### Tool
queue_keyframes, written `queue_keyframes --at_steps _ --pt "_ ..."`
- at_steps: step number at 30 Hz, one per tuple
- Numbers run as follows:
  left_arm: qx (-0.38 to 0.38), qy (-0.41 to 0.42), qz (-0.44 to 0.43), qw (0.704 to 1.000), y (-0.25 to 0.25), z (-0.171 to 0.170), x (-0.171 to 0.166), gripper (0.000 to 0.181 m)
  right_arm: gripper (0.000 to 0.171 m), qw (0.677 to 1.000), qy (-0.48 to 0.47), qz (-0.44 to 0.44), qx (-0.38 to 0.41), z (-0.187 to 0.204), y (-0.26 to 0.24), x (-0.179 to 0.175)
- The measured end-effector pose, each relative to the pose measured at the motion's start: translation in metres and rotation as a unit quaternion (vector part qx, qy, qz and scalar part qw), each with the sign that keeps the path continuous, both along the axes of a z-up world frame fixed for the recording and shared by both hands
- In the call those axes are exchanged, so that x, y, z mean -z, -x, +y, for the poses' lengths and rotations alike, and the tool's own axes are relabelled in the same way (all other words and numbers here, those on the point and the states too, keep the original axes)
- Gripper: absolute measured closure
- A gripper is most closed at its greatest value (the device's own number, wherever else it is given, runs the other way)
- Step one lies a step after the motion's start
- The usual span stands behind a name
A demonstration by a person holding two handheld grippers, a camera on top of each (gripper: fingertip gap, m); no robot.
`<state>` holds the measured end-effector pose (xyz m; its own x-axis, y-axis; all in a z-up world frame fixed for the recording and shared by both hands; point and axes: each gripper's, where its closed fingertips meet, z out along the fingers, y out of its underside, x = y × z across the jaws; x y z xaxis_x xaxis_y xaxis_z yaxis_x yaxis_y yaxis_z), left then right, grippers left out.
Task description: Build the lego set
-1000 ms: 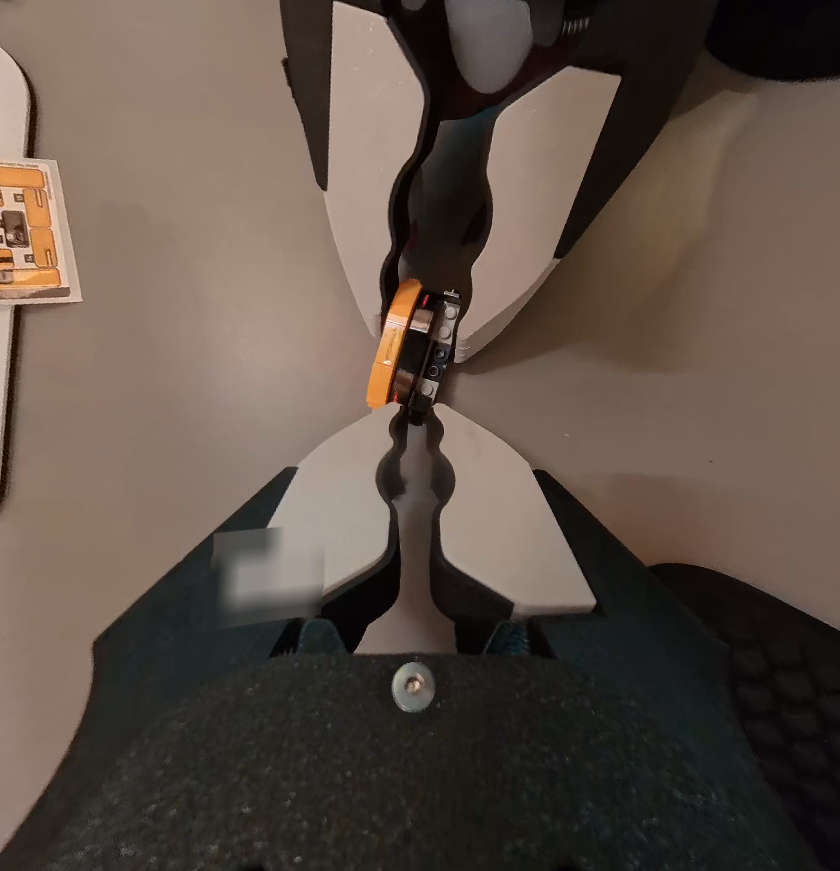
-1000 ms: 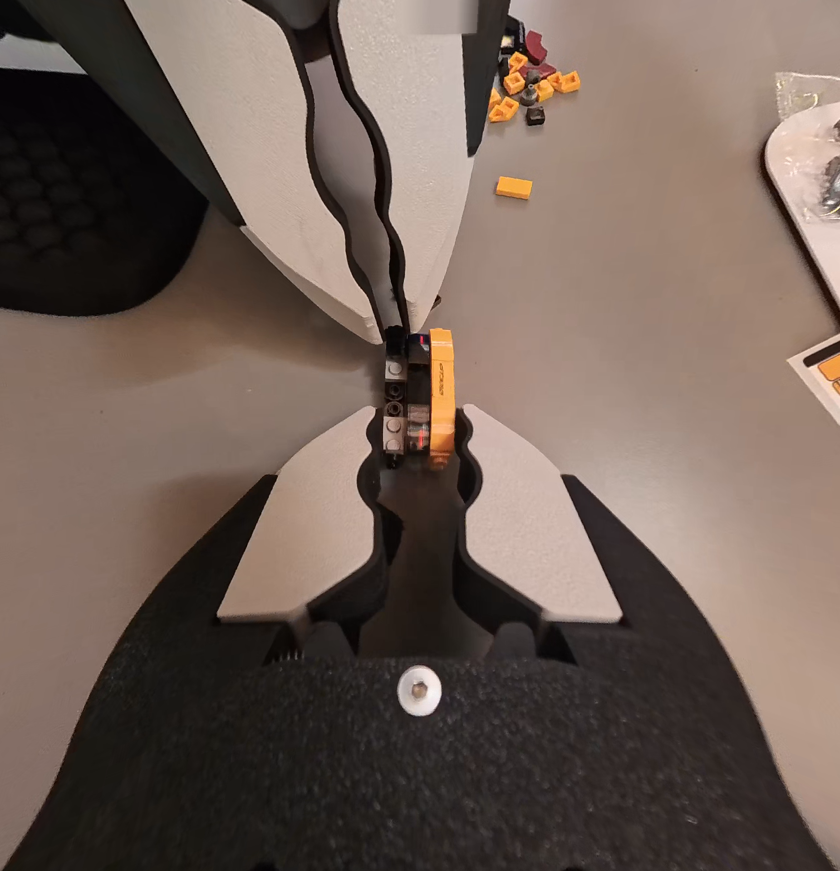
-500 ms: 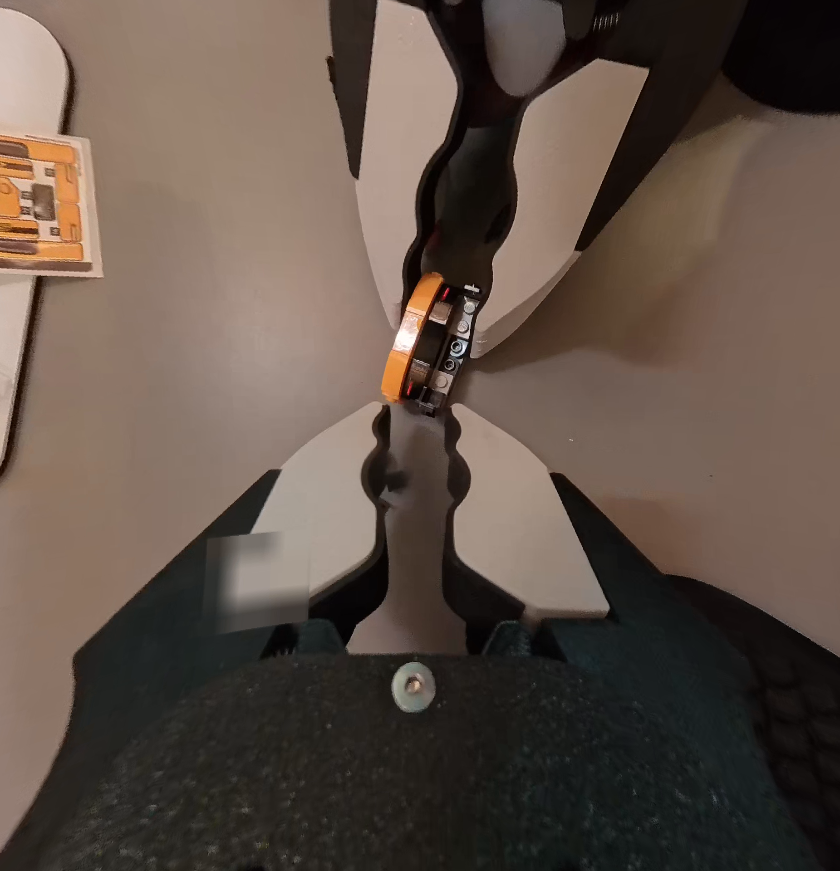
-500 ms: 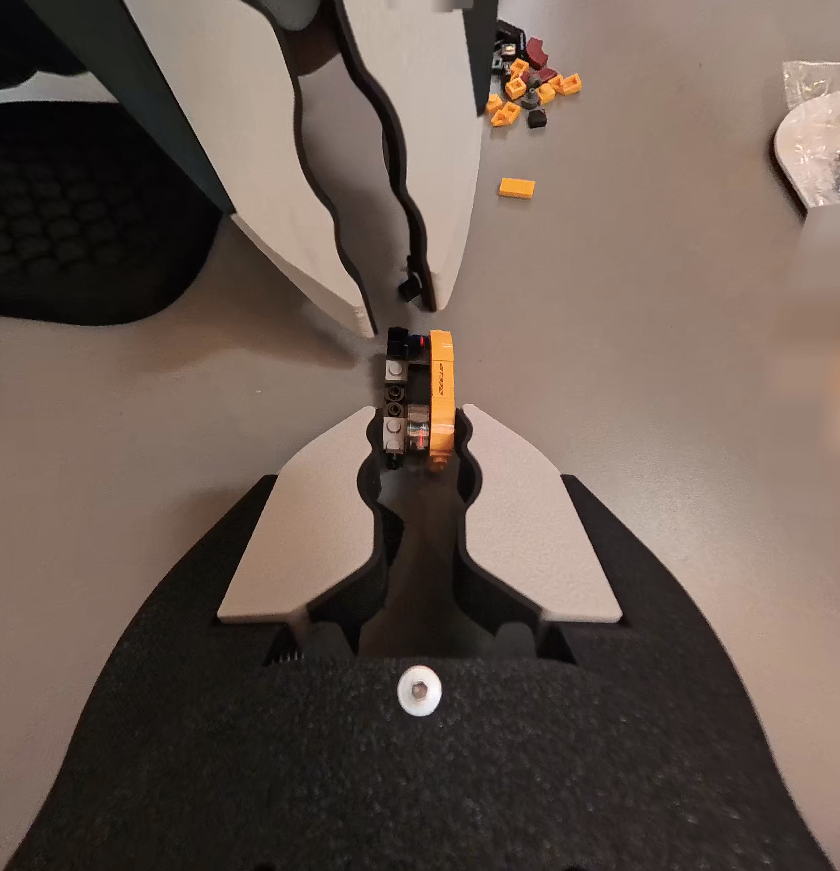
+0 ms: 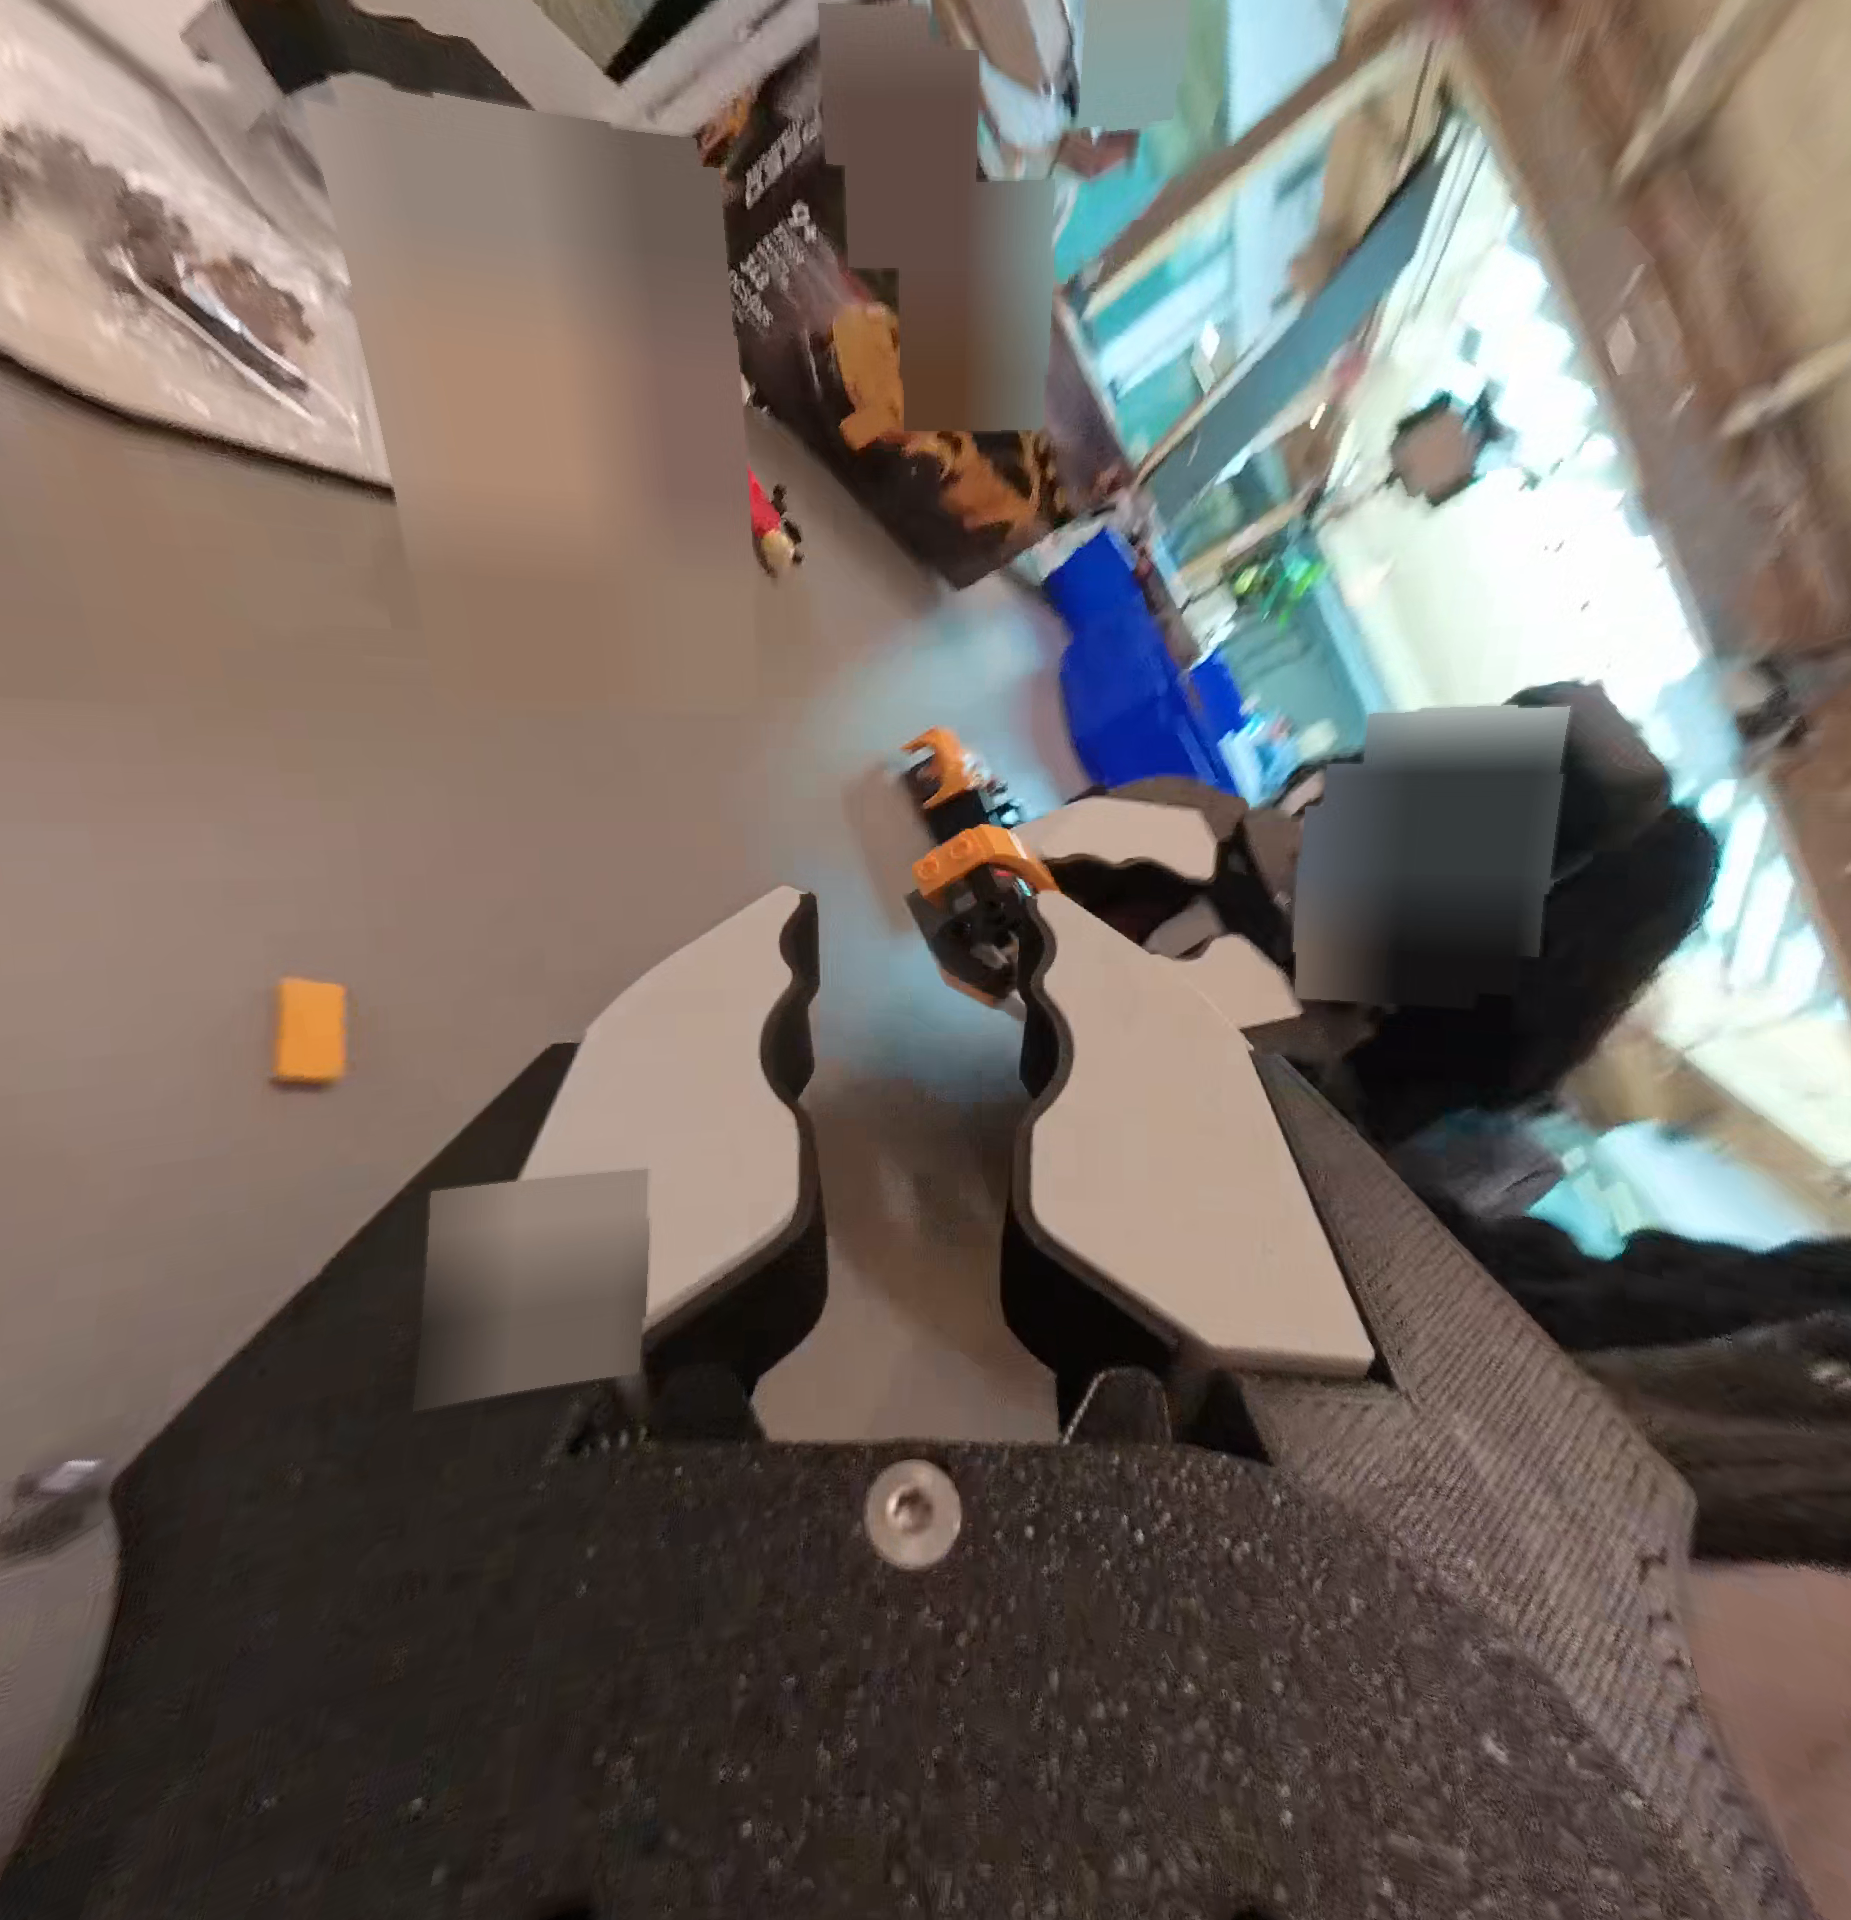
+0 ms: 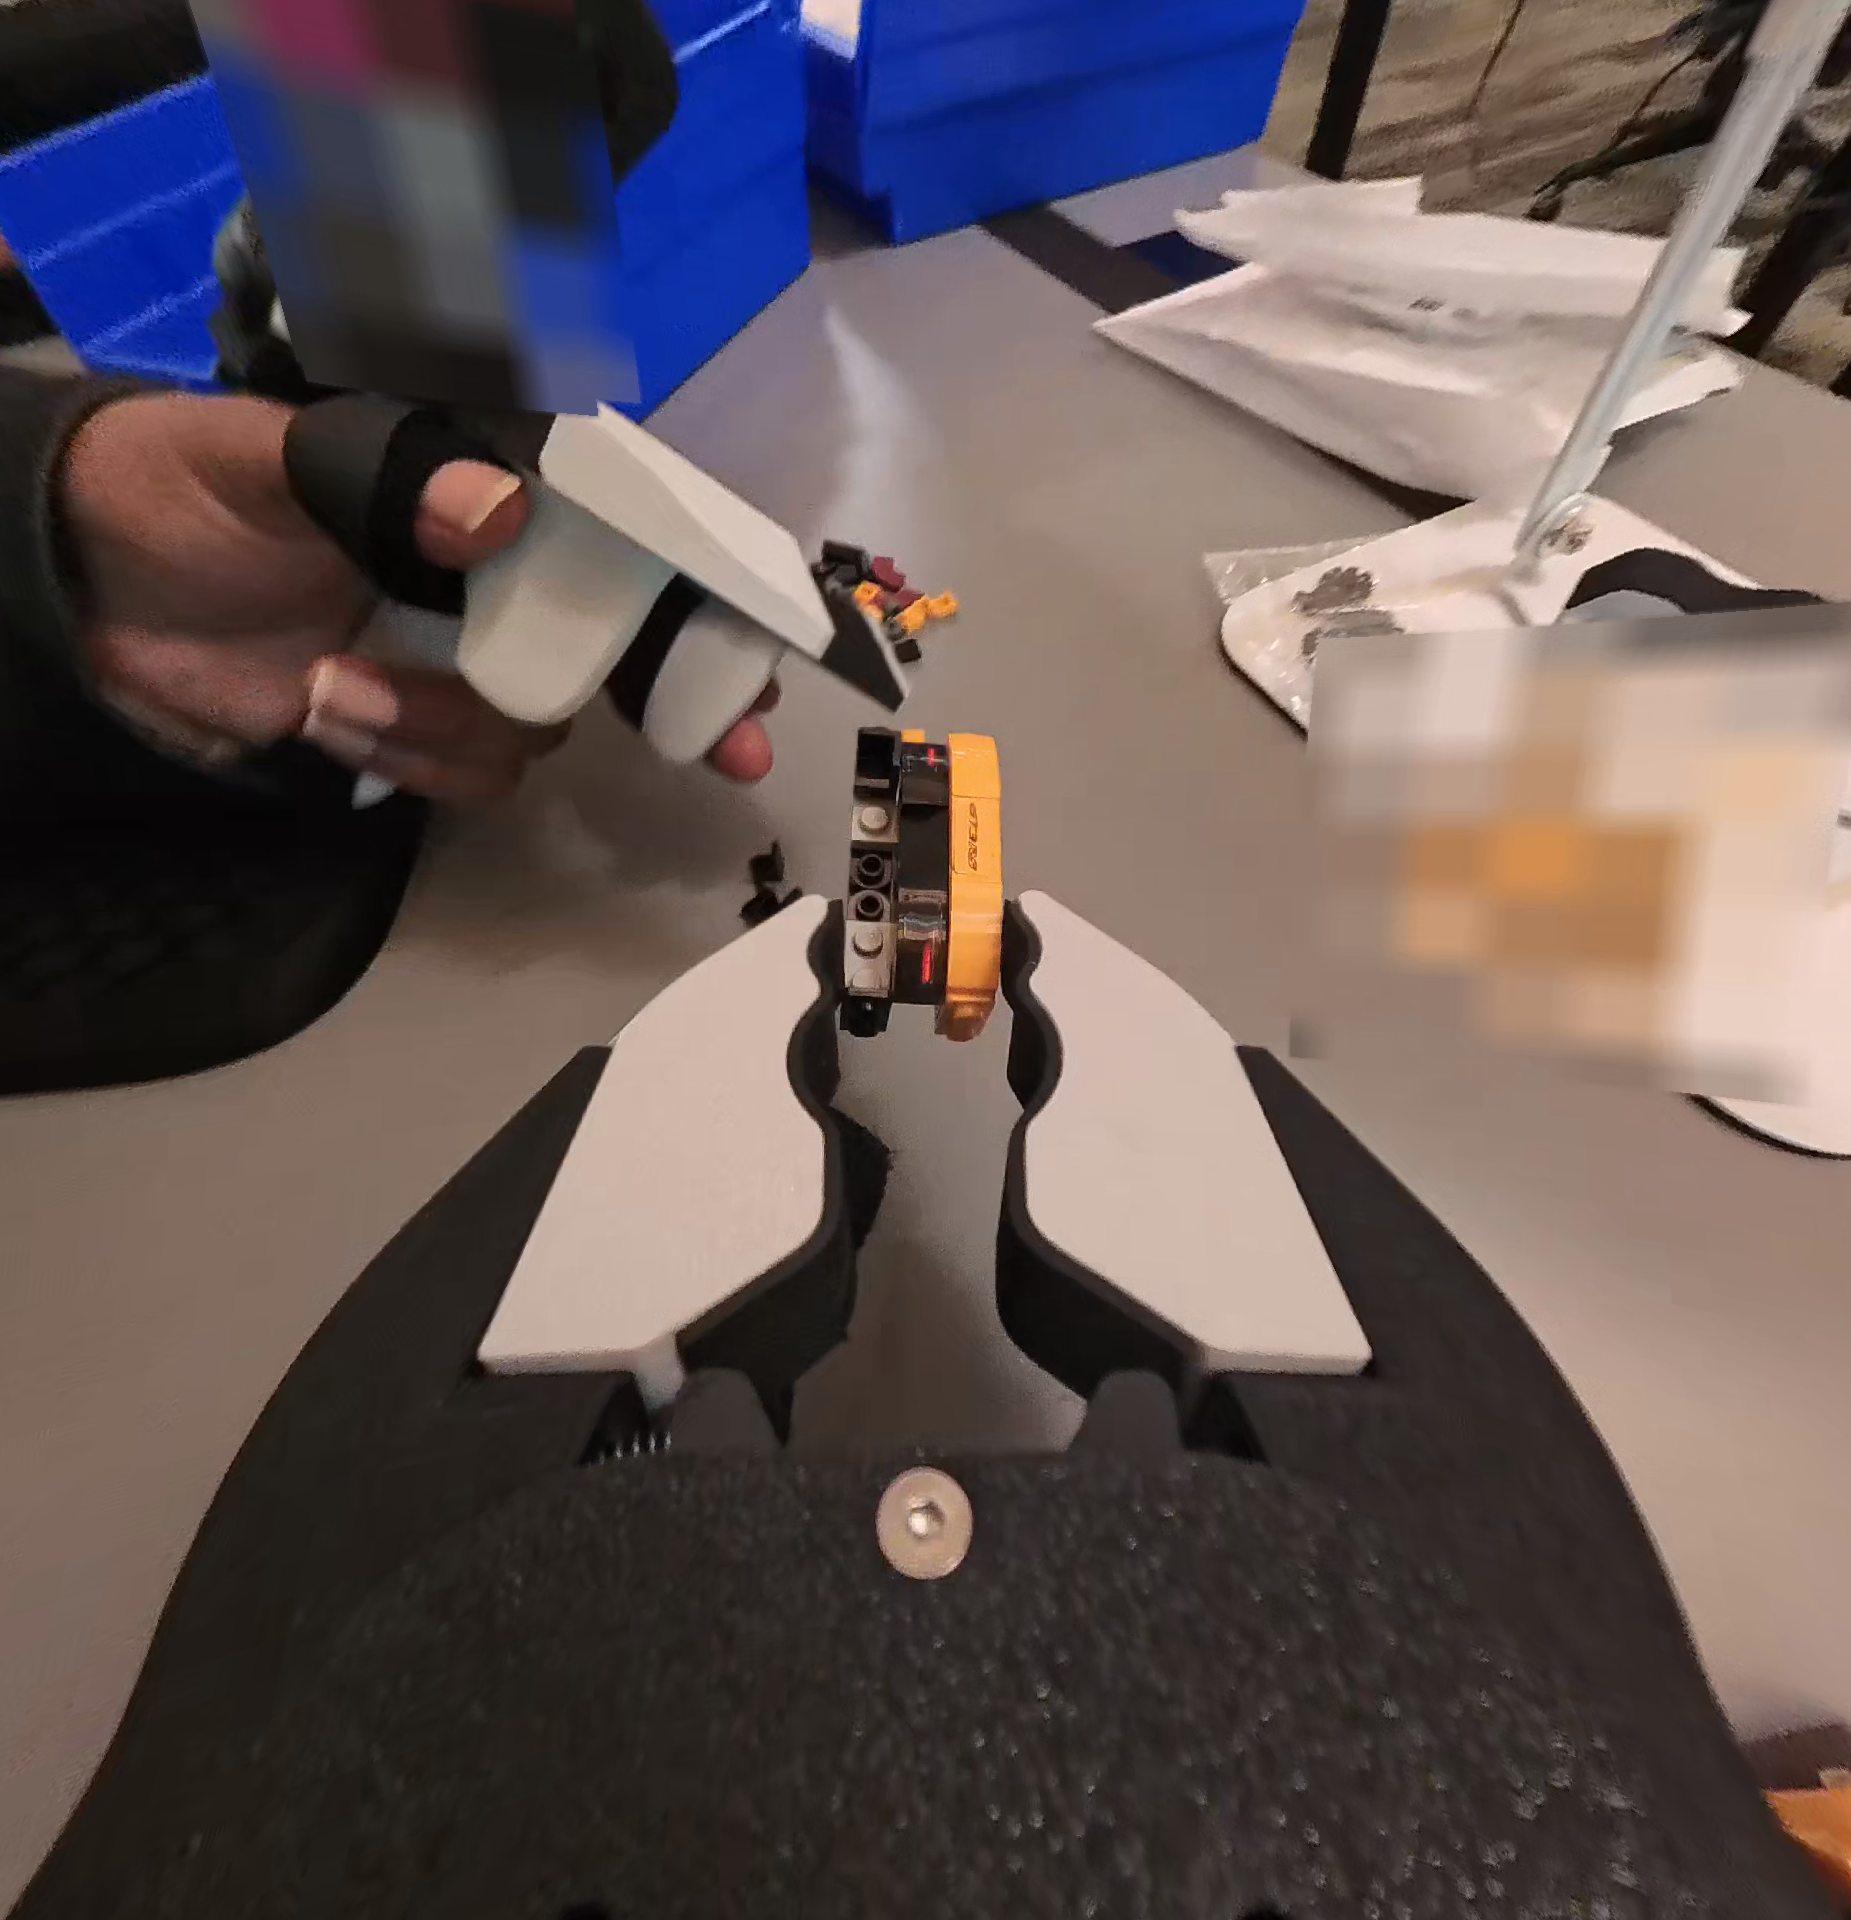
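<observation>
Left wrist view: the left tongs (image 5: 916, 935) stand apart and empty over the grey worktop (image 5: 173, 779); one flat orange tile (image 5: 310, 1031) lies loose, easily knocked aside by a careless swing.

Right wrist view: the right tongs (image 6: 921, 940) are clamped on one small black-and-orange brick assembly (image 6: 926, 868), held clear of the worktop by its near end only; it could twist or drop. One scattered pile of small bricks (image 6: 885, 597) lies beyond, and one tiny black piece (image 6: 767, 883) beside the tips might get lost.

Left tool (image 5: 916, 935) gapes empty over the grey table (image 5: 173, 779), orange plate (image 5: 310, 1031) beside it.
</observation>
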<state>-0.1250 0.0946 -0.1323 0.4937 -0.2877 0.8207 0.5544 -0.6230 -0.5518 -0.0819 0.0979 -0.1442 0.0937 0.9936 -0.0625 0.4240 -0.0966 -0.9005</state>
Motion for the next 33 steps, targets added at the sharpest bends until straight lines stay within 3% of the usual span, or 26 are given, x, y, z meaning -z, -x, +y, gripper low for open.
queue_keyframes --at_steps 10,23,27,33 --pt "-0.039 0.043 -0.099 0.993 -0.018 0.007 0.014 0.146 0.142 0.999 -0.012 -0.003 0.036 0.007 0.002 0.004" --pt "-0.048 0.049 -0.132 0.989 -0.025 0.015 0.016 0.149 0.142 0.996 -0.060 -0.023 0.067 0.012 0.004 0.007" --pt "-0.049 0.056 -0.135 0.988 -0.026 0.016 0.019 0.164 0.143 0.994 -0.069 -0.025 0.077 0.012 0.005 0.007" --pt "-0.052 0.058 -0.141 0.987 -0.026 0.017 0.017 0.166 0.143 0.993 -0.082 -0.021 0.087 0.011 0.007 0.004"
